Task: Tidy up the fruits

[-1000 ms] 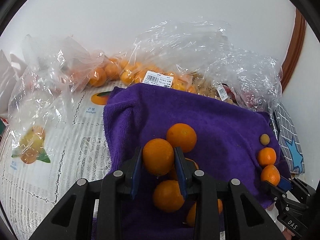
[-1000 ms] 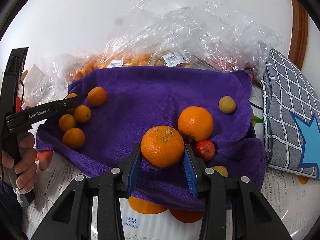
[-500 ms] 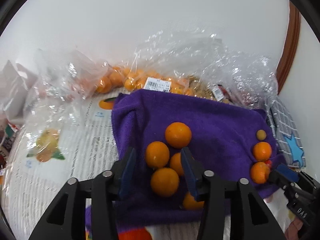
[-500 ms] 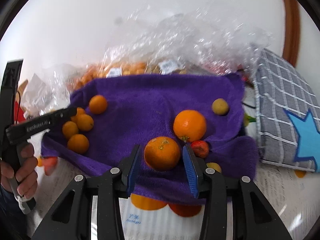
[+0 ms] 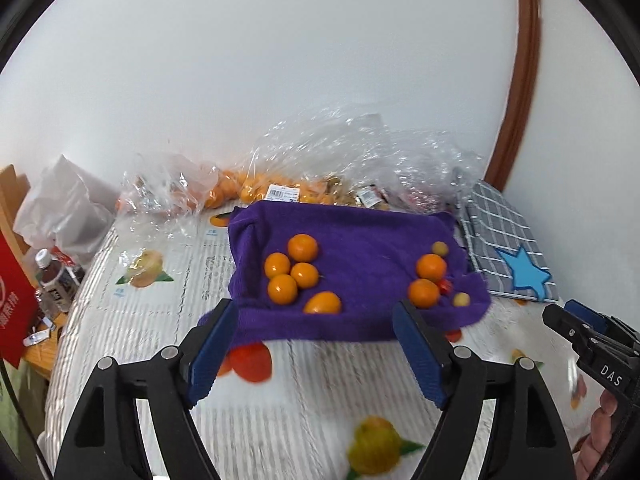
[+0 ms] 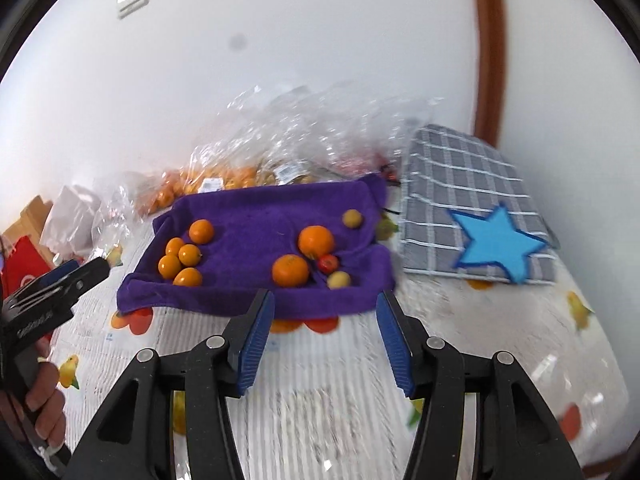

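Step in hand: release done, both units clear of cloth. Left gripper [image 5: 316,350] jaws just opened, spread, nothing betw. them; right gripper [image 6: 325,338] same. Small oranges [image 5: 298,274] sit ahead of left fingers on purple towel [image 5: 372,240]; two big oranges [image 6: 304,254] ahead of right. Next, prob.: pick from plastic bags [image 5: 328,168] beyond towel; needs wide jaws.

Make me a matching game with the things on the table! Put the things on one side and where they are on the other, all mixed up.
Things:
1. purple towel
2. grey checked cloth with a blue star
3. clear plastic bags of fruit
4. small red fruit

Places:
A. on the towel, by two big oranges
B. right of the towel
C. behind the towel, by the wall
D. under the loose fruit

Pairs: 1-D, 2-B, 3-C, 4-A
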Demonstrator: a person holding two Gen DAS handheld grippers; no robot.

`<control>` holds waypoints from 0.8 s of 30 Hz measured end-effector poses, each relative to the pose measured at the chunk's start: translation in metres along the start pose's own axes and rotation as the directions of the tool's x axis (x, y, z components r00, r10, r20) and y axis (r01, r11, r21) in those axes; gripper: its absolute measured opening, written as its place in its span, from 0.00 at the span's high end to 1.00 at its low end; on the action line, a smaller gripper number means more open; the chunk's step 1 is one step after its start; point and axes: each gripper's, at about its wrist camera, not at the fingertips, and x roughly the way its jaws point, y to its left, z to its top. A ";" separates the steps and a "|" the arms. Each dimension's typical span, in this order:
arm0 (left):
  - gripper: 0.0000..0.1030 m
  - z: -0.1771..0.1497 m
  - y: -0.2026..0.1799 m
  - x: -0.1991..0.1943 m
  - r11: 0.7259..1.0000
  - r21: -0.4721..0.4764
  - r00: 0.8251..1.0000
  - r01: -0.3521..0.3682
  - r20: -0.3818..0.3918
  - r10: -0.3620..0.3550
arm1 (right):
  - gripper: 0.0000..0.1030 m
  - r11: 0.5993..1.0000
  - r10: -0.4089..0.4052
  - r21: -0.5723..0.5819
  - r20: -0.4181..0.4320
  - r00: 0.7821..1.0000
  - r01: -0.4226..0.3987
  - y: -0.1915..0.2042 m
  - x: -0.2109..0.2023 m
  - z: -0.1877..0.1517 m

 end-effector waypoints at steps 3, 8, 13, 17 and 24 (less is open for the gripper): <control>0.19 -0.004 -0.010 -0.023 1.000 0.010 1.000 -0.005 0.017 0.005 | 0.26 1.000 -0.005 0.017 0.034 0.999 0.005 -0.007 -0.029 -0.007; 0.11 -0.011 -0.024 -0.058 0.999 0.036 0.998 -0.021 0.052 0.019 | 0.15 1.000 -0.011 0.012 0.078 0.997 0.011 -0.014 -0.066 -0.015; 0.10 -0.018 -0.033 -0.082 0.998 0.046 0.996 -0.038 0.083 0.034 | 0.13 1.000 -0.031 0.006 0.104 0.994 0.031 -0.017 -0.093 -0.024; 0.10 -0.022 -0.035 -0.092 0.999 0.038 0.996 -0.035 0.089 0.031 | 0.13 0.999 -0.039 -0.003 0.121 0.992 0.040 -0.018 -0.106 -0.026; 0.10 -0.025 -0.039 -0.099 0.997 0.046 0.994 -0.062 0.098 0.057 | 0.12 0.999 -0.039 0.007 0.128 0.991 0.039 -0.021 -0.115 -0.029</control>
